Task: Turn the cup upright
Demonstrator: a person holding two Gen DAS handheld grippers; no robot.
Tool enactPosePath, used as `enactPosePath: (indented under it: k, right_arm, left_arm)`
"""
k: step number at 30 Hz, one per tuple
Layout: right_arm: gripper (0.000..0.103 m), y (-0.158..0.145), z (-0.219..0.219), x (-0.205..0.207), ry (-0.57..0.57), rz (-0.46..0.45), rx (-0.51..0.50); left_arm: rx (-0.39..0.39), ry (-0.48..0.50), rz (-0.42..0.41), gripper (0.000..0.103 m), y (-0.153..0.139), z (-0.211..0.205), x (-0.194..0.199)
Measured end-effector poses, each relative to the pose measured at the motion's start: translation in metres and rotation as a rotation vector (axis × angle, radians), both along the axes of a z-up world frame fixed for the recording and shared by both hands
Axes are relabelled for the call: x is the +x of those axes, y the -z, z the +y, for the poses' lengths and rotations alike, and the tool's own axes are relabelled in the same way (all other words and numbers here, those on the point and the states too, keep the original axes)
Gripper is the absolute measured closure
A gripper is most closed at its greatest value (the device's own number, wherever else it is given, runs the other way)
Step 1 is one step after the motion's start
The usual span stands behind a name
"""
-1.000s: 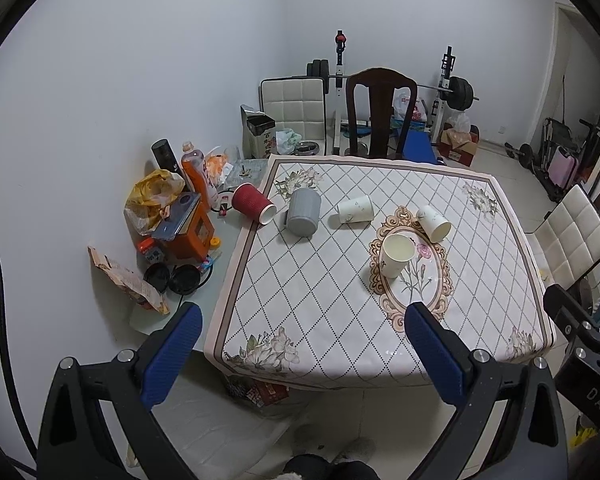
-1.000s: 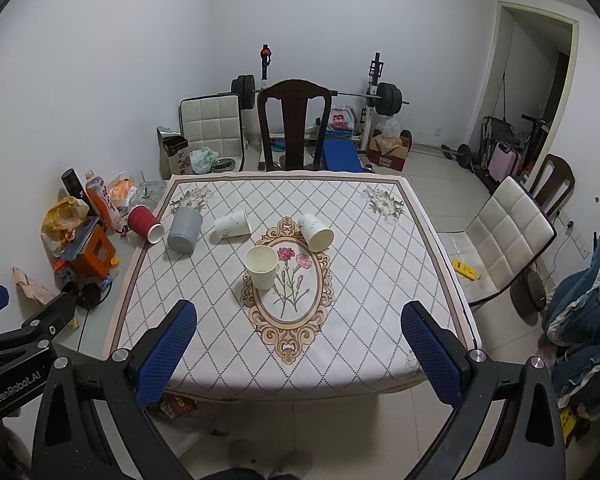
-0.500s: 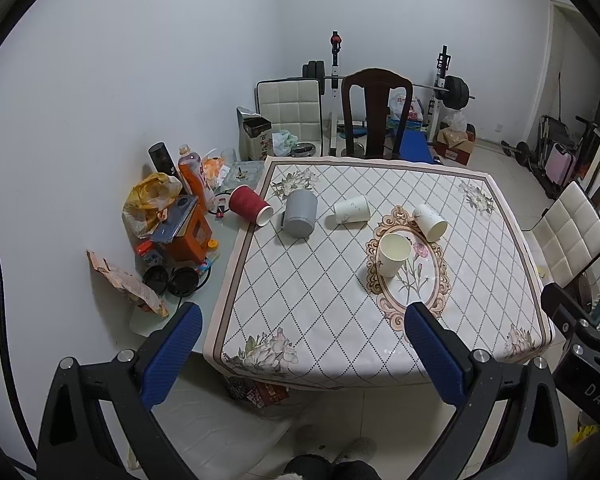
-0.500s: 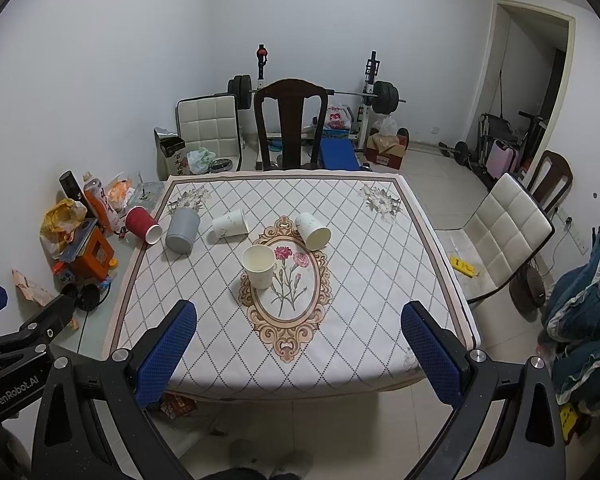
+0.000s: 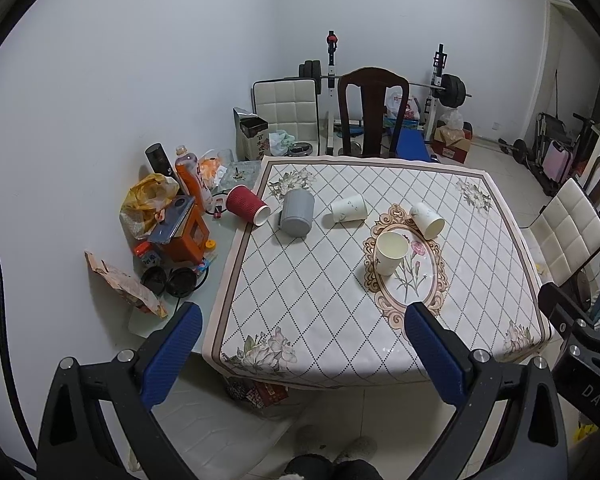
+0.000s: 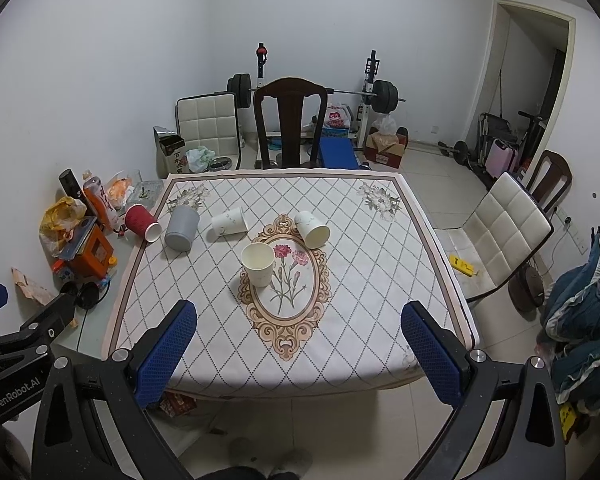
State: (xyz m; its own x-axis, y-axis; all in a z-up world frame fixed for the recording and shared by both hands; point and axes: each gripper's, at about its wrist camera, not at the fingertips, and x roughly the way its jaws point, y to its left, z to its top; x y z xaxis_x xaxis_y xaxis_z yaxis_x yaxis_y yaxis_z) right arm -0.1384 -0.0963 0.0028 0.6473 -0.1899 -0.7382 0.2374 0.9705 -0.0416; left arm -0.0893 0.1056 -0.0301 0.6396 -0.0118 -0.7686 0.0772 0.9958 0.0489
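Lying sideways: red cup [image 5: 247, 210], mouth visible.

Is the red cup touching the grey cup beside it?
Apart. The right wrist view shows a strip of tablecloth between the red cup, lying on its side, and the grey cup.

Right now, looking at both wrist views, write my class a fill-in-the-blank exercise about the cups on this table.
1. The number of cups on the table is ____.
2. The only cup standing upright is the cream cup; the red cup lies on its ____.
3. The cup next to the red one, the grey cup, is coloured ____.
4. The left gripper and right gripper are both ____.

Missing words: five; side; grey; open
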Motion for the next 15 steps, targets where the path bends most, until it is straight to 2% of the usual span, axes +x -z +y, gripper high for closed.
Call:
enactPosePath:
  k: [15]
  right_arm:
    - [0.0, 0.0016, -0.0037, -0.005, 0.009, 0.003, -0.002]
  left_arm:
    - [-0.002, 0.013, 0.002, 0.0, 0.0005, -0.0023, -0.0003]
